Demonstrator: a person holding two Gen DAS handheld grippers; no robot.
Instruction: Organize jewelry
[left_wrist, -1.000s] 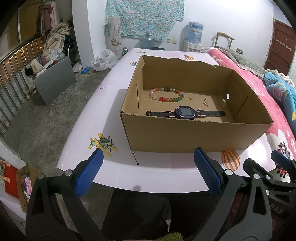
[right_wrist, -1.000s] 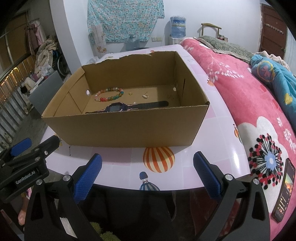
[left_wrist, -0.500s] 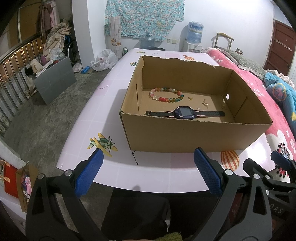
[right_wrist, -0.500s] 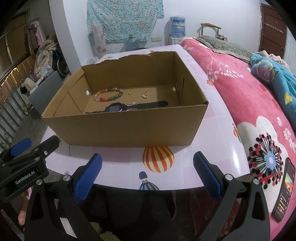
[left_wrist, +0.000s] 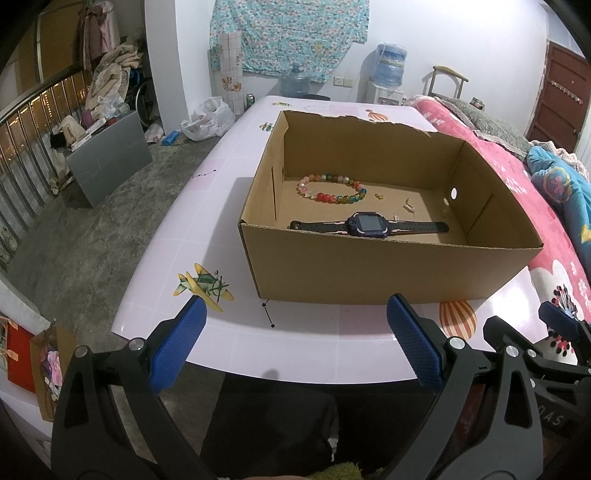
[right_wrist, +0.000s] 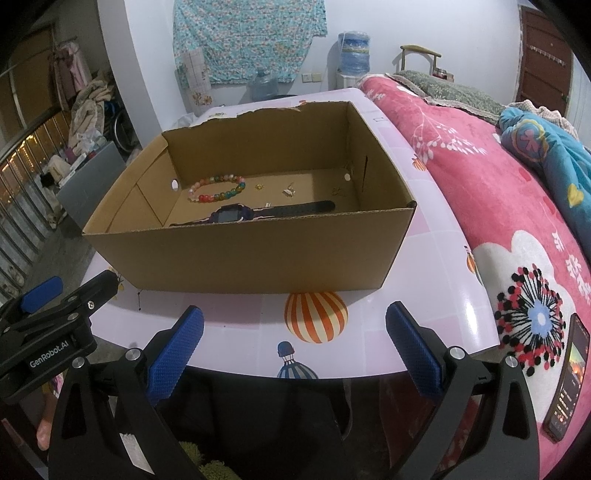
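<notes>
An open cardboard box (left_wrist: 369, 273) (right_wrist: 258, 254) stands on the pink table (left_wrist: 207, 221) (right_wrist: 436, 266). Inside lie a multicoloured bead bracelet (left_wrist: 332, 188) (right_wrist: 218, 188), a dark wrist watch (left_wrist: 367, 224) (right_wrist: 236, 215) and several tiny gold pieces (left_wrist: 408, 206) (right_wrist: 289, 191). My left gripper (left_wrist: 295, 343) is open and empty, held back at the table's near edge in front of the box. My right gripper (right_wrist: 293, 345) is open and empty too, at the same edge, to the right of the left one.
A pink flowered blanket (right_wrist: 517, 206) and a blue quilt (right_wrist: 546, 147) lie right of the table, with a phone (right_wrist: 567, 376) on the blanket. Grey floor (left_wrist: 74, 236), a grey board (left_wrist: 110, 158) and a railing are on the left. Water bottles stand by the far wall.
</notes>
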